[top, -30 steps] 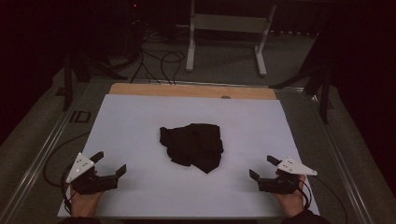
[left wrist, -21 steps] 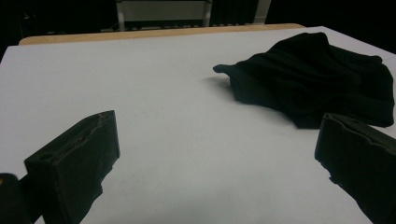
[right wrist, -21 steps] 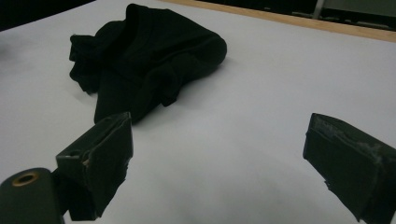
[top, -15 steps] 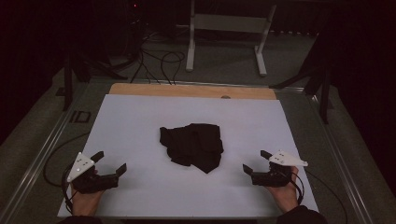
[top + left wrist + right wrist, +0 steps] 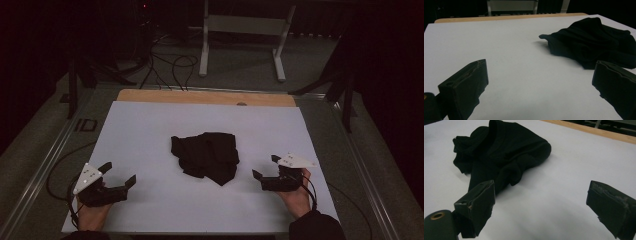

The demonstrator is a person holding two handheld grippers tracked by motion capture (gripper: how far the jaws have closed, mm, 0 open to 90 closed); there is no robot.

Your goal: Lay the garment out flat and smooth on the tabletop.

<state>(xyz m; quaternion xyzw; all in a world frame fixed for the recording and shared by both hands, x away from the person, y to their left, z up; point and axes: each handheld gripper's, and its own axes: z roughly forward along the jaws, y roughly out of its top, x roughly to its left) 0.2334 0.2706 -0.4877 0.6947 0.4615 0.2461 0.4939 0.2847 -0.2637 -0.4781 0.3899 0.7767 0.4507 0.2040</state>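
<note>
A crumpled black cloth (image 5: 206,155) lies in a heap near the middle of the white table sheet (image 5: 150,125). My left gripper (image 5: 119,173) rests open at the front left of the sheet, well apart from the cloth. My right gripper (image 5: 265,167) stands open at the front right, a short way from the cloth's right edge. In the left gripper view the cloth (image 5: 594,42) lies ahead to the right, and the gripper (image 5: 540,82) holds nothing. In the right gripper view the cloth (image 5: 501,155) lies close ahead on the left, and nothing sits in the gripper (image 5: 541,207).
A wooden strip (image 5: 205,96) borders the sheet's far edge. Metal rails (image 5: 40,170) run along both table sides. Beyond the table stand a white frame (image 5: 240,35) and cables (image 5: 165,62) on a dark floor.
My right gripper has moved left and a little forward toward the cloth. The left gripper has barely shifted. The cloth lies as before.
</note>
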